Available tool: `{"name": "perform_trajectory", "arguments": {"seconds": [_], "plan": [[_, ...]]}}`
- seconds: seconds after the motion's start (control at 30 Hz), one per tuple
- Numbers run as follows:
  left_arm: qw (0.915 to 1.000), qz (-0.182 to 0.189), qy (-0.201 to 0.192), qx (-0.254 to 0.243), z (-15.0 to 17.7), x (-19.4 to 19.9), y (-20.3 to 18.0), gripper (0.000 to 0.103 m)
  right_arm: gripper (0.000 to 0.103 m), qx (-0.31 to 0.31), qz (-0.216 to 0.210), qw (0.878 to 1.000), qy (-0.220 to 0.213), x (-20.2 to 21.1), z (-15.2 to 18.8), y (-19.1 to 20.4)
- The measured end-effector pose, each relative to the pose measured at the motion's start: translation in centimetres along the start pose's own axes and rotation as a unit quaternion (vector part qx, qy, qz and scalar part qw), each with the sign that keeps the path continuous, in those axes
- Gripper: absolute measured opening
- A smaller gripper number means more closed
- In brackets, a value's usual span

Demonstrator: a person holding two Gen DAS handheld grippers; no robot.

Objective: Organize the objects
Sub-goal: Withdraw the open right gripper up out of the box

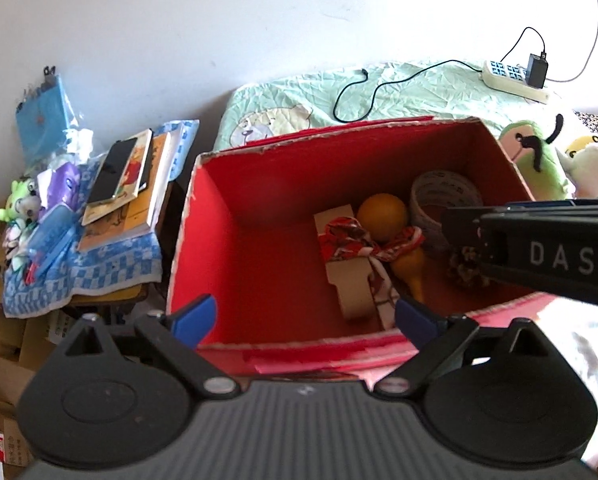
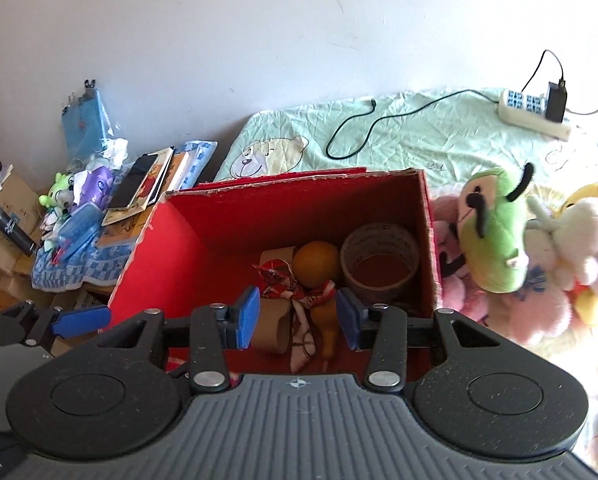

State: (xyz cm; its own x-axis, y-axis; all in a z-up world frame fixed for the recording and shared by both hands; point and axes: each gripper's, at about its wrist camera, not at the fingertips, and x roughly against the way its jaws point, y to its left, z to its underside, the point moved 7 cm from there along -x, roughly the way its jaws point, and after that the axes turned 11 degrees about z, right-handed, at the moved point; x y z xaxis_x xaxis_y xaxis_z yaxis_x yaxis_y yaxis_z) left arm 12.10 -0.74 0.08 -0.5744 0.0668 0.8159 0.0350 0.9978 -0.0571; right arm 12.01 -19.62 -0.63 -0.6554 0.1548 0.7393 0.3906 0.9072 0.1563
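Two tape rolls in box, perhaps

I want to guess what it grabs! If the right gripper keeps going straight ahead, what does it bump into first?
Probably the red patterned ribbon lying on the yellow gourd inside the red box; the right gripper is open just above them, though depth is hard to judge.

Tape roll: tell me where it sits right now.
The tape roll lies inside the red box, in its far right corner, just right of the orange gourd. The left wrist view shows it there too, partly behind the right gripper.
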Motion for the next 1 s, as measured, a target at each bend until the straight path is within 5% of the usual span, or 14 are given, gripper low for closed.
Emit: {"name": "perform_trajectory", "arguments": {"seconds": [1.0], "plan": [[0.9967,0.010,0.064,0.048,9.0,-1.2,-8.8,0.099,0.054,0.012,-0.001,0.999,0.040,1.8,9.3,-6.0]]}}
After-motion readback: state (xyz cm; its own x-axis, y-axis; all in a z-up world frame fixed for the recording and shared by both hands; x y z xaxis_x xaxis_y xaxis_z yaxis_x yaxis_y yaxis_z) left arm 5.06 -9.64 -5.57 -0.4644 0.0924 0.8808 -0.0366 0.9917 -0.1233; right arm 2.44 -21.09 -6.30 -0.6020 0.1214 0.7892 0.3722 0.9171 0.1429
